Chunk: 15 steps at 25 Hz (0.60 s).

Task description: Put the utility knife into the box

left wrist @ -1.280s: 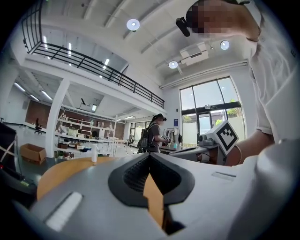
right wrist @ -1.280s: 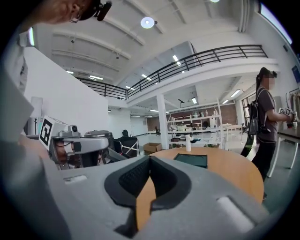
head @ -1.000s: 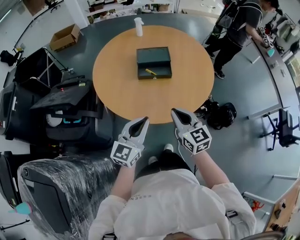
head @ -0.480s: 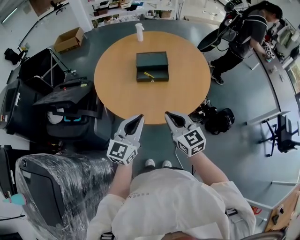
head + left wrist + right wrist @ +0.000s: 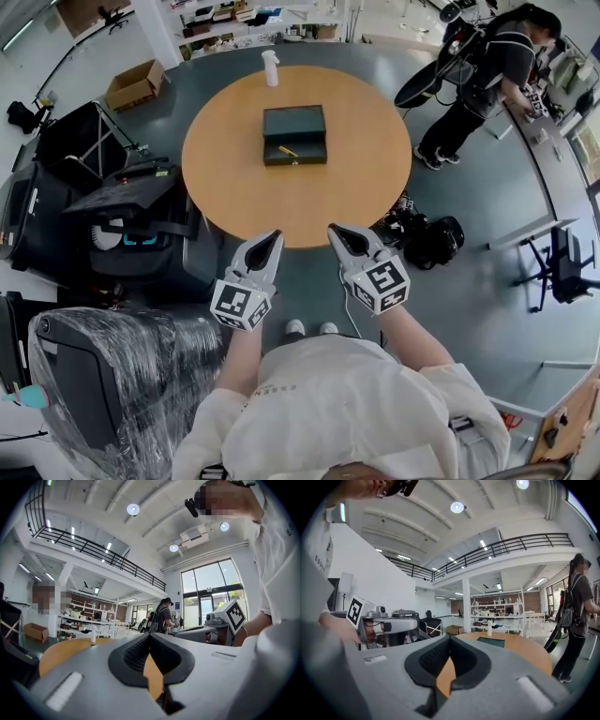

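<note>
A dark green box point(image 5: 294, 135) lies open in the middle of the round wooden table point(image 5: 234, 197). A yellow utility knife point(image 5: 289, 151) lies inside its front half. My left gripper point(image 5: 274, 235) and right gripper point(image 5: 334, 231) hover side by side just off the table's near edge, well short of the box. Both are shut with nothing between the jaws. In the right gripper view the box point(image 5: 491, 642) shows as a flat dark slab on the table point(image 5: 525, 651). The left gripper view shows only the table's edge point(image 5: 61, 652) past my closed jaws.
A white bottle point(image 5: 271, 67) stands at the table's far edge. Black cases and a folded stand point(image 5: 131, 211) crowd the floor left of the table, with a plastic-wrapped chair point(image 5: 103, 384) nearer me. A person point(image 5: 487, 75) works at a bench far right. A black bag point(image 5: 431, 239) lies right of the table.
Both grippers have drawn slightly back from the table edge and stayed shut. The view has shifted, so the table and box sit a little further left and away.
</note>
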### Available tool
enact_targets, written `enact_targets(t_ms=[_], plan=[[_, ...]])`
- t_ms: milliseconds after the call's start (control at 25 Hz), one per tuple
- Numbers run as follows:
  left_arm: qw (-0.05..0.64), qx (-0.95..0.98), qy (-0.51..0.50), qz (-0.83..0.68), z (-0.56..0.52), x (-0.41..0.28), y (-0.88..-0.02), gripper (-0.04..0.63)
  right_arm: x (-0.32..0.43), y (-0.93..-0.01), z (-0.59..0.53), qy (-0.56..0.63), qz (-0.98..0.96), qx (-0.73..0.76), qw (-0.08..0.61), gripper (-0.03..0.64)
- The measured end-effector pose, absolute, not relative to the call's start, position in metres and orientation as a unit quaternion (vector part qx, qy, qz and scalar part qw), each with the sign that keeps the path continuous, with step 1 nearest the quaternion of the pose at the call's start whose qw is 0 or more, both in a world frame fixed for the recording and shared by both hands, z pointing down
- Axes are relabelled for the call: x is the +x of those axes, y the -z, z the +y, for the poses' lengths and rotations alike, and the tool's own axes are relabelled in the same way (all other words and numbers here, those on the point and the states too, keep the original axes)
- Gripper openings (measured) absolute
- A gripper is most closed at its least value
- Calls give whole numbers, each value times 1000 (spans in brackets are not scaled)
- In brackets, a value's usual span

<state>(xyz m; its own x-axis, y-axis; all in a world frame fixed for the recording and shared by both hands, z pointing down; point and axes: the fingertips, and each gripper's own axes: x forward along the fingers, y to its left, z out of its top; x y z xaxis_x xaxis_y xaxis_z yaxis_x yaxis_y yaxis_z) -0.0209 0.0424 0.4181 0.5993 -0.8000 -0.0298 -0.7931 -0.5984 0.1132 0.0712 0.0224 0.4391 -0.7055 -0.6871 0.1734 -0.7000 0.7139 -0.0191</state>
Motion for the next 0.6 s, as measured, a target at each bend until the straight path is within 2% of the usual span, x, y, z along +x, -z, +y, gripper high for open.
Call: enact_targets(t_ms=[600], plan=[[35, 896, 36, -441, 44, -1, -413, 12, 87, -435, 25, -35, -925, 372, 70, -8]])
